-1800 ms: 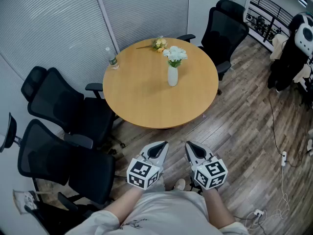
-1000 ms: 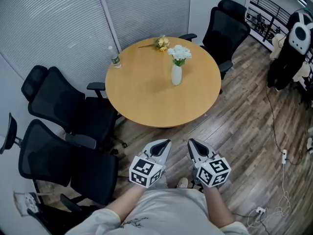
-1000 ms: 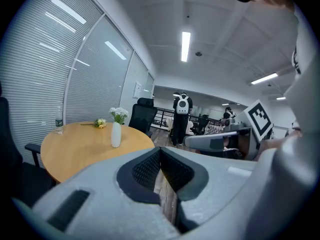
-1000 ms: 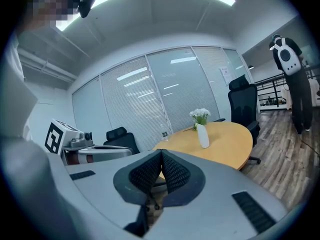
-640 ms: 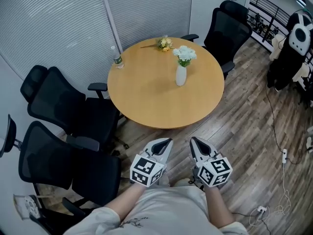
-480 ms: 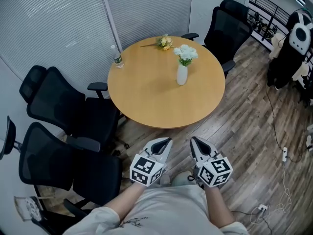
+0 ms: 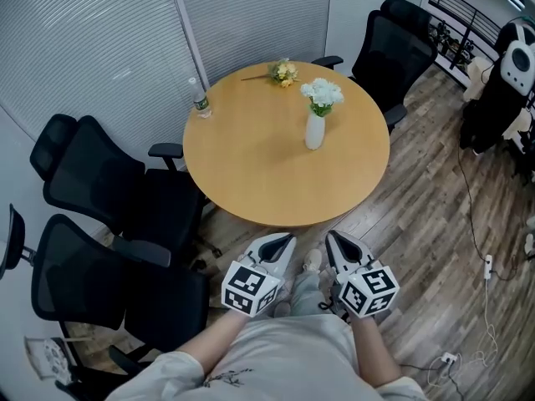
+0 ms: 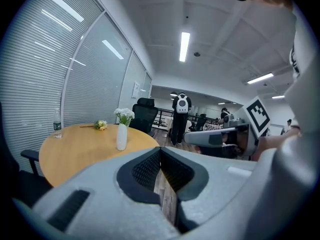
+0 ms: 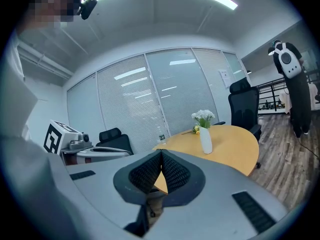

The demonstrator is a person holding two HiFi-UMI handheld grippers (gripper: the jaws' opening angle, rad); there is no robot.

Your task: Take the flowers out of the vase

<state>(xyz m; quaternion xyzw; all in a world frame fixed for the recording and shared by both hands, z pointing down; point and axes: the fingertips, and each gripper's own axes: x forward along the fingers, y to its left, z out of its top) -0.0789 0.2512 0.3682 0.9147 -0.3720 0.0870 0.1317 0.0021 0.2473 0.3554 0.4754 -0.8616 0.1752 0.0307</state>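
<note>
Our left tool [image 7: 280, 239] and right tool [image 7: 334, 236] are both clenched, empty. On the one desk [image 7: 251, 165] stands one vase [image 7: 314, 131] with one white flower bunch [image 7: 322, 93] in it. One bottle [image 7: 199, 100] too.

Pale T-shirt [image 7: 288, 353], small dark print [image 7: 227, 382]

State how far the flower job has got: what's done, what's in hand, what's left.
Done: nothing; the white flowers stand in the vase on the table. In hand: the left gripper and right gripper are shut, empty, short of the table. Left: reach the vase, grip the flowers, lift them out.
</note>
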